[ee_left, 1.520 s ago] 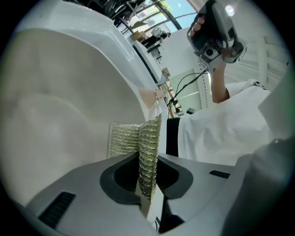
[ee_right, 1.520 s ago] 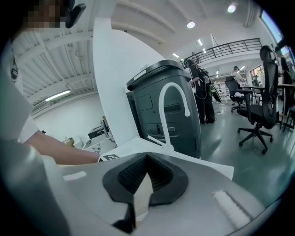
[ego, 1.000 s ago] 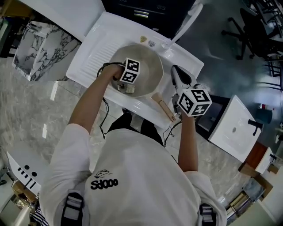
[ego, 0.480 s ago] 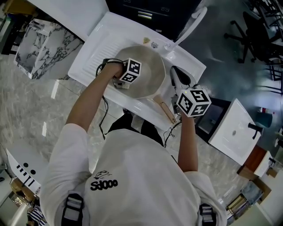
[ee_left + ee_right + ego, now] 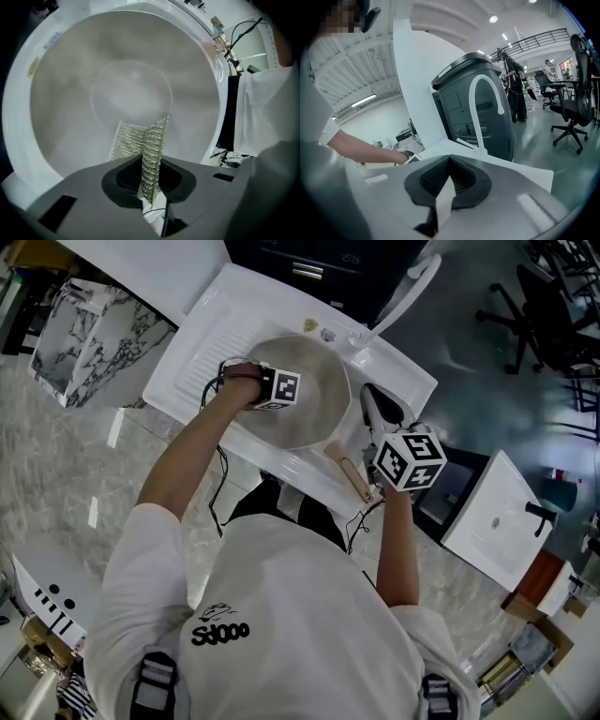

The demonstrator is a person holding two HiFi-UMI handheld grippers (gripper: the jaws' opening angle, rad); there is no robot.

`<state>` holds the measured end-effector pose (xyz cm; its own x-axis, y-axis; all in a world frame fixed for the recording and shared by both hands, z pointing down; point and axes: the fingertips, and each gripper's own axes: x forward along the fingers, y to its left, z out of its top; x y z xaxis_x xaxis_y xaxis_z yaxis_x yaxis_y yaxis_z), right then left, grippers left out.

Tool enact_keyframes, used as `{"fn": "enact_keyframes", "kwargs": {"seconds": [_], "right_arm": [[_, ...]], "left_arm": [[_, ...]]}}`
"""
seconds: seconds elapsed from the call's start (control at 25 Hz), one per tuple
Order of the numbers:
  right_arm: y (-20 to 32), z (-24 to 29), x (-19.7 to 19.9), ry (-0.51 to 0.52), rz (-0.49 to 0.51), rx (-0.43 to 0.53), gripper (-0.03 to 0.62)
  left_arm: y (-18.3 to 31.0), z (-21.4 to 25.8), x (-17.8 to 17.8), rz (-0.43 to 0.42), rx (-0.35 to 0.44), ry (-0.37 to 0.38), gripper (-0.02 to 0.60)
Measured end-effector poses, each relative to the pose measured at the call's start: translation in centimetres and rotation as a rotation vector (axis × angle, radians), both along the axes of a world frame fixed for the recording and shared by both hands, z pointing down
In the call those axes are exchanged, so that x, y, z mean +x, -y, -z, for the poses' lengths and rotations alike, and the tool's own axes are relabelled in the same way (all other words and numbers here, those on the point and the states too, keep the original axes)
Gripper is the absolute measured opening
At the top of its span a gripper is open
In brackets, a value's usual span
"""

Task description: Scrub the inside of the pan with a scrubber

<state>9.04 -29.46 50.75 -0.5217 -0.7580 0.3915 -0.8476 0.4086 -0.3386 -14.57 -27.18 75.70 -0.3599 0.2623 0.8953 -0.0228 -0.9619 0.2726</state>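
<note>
- Two grips share the work: your left gripper [image 5: 150, 187] has its jaws pinched tight on the mesh scrubber [image 5: 140, 145], which juts ahead to reach inside the pan [image 5: 131, 70].
- Your right gripper [image 5: 447, 187] is clamped on the handle [image 5: 352, 477], apparently steadying the pan in the sink [image 5: 216, 324].

Head view: overhead, steeply down. Left gripper view: close, into round grey metal pan [image 5: 131, 89], shared with head view. Right gripper view: level, toward curved white faucet [image 5: 473, 110].
</note>
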Motion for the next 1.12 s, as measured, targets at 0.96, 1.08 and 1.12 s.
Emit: {"fn": "enact_keyframes", "kwargs": {"seconds": [0.96,1.08,1.12], "right_arm": [[-0.1,-2.3,0.9,-0.014,-0.006,-0.059,0.009],[-0.1,-2.6,0.6,-0.012,0.001,-0.066,0.009],[-0.1,-2.7,0.5,-0.013,0.005,-0.068,0.009]], "left_arm": [[8.5,-3.9,7.6,-0.098,0.412,-0.186,0.064],[8.5,-4.1,9.6,-0.076,0.417,-0.257,0.066],[8.4,-4.2,10.2,-0.075,0.417,-0.279,0.066]]}}
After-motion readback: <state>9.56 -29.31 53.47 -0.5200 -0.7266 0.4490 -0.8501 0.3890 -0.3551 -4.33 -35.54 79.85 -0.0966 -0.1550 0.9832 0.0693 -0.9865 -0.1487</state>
